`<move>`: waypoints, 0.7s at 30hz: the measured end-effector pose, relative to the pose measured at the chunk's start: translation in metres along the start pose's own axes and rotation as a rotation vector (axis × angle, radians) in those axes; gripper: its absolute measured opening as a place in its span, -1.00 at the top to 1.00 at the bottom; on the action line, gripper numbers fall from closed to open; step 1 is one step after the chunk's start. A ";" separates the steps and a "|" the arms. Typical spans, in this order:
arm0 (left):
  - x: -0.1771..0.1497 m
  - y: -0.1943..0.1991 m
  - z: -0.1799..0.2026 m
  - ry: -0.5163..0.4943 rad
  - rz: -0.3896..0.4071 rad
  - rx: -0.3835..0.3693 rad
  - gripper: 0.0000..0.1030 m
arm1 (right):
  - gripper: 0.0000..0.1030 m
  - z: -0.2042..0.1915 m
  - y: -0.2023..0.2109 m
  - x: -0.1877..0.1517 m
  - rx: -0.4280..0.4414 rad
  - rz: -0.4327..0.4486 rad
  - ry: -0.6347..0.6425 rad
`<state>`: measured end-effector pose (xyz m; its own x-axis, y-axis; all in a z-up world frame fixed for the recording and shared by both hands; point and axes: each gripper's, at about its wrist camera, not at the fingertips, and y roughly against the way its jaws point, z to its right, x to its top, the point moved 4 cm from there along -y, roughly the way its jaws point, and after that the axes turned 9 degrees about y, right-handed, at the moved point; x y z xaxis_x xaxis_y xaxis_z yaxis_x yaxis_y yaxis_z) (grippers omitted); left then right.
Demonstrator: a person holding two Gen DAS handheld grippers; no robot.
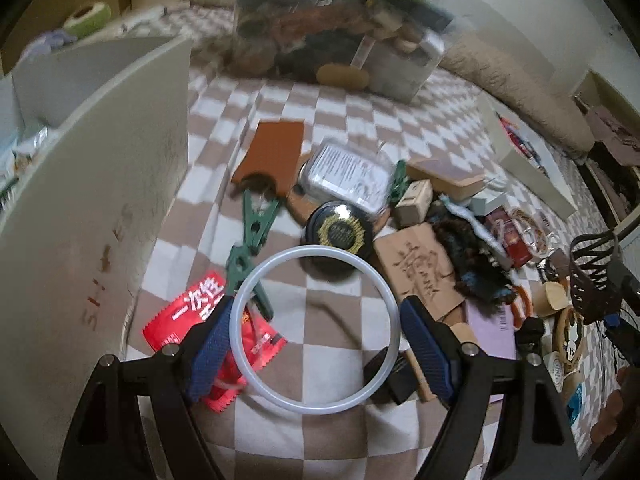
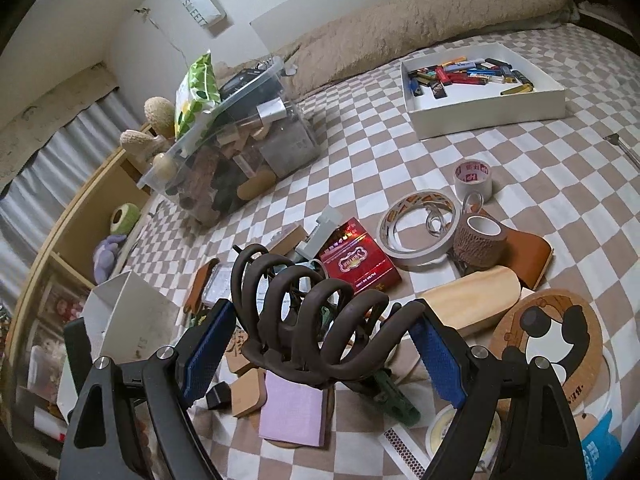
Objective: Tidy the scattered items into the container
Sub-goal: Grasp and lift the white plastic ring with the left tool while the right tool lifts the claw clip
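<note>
My left gripper (image 1: pixel 316 340) holds a translucent white ring (image 1: pixel 314 330) between its blue pads, above the checkered cover. A white open box (image 1: pixel 100 168) stands close at its left. My right gripper (image 2: pixel 320 344) is shut on a dark brown claw hair clip (image 2: pixel 308 316), held above the scattered pile; the clip also shows in the left wrist view (image 1: pixel 592 276). Under the left gripper lie a red packet (image 1: pixel 200 320), a green clamp (image 1: pixel 248 248) and a round black tin (image 1: pixel 340 236).
A full clear bin (image 2: pixel 240 140) stands at the back. A white tray of lighters (image 2: pixel 480 88) sits far right. Tape rolls (image 2: pixel 420 232), a red carton (image 2: pixel 360 260), a wooden block (image 2: pixel 472 304), a panda coaster (image 2: pixel 552 340) and a lilac pad (image 2: pixel 292 412) lie around.
</note>
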<state>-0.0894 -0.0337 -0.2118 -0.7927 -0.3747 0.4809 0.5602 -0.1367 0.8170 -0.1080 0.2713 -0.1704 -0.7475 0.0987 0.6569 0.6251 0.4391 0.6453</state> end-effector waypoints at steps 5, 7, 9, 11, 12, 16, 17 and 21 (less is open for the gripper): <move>-0.002 0.017 0.012 -0.044 0.056 -0.039 -0.60 | -0.70 -0.004 0.004 -0.001 0.010 0.004 0.013; -0.001 0.023 0.017 -0.065 0.079 -0.052 -0.60 | -0.70 -0.006 0.004 -0.001 0.015 0.003 0.017; -0.001 0.031 0.021 -0.085 0.106 -0.065 -0.60 | -0.70 -0.008 0.005 -0.002 0.020 0.002 0.023; -0.002 0.037 0.025 -0.100 0.128 -0.076 -0.60 | -0.70 -0.011 0.006 -0.004 0.025 0.001 0.029; -0.001 0.041 0.026 -0.107 0.140 -0.081 -0.60 | -0.70 -0.011 0.006 -0.004 0.027 0.001 0.031; 0.000 0.054 0.029 -0.119 0.194 -0.090 -0.60 | -0.70 -0.016 0.009 -0.005 0.039 0.002 0.044; 0.001 0.057 0.029 -0.123 0.209 -0.088 -0.60 | -0.70 -0.017 0.010 -0.006 0.041 0.003 0.048; 0.003 0.067 0.028 -0.130 0.251 -0.087 -0.60 | -0.70 -0.024 0.016 -0.007 0.057 0.014 0.069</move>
<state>-0.0613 -0.0182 -0.1468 -0.6477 -0.2869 0.7058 0.7568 -0.1350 0.6396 -0.0879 0.2561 -0.1553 -0.7206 0.0445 0.6919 0.6200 0.4882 0.6143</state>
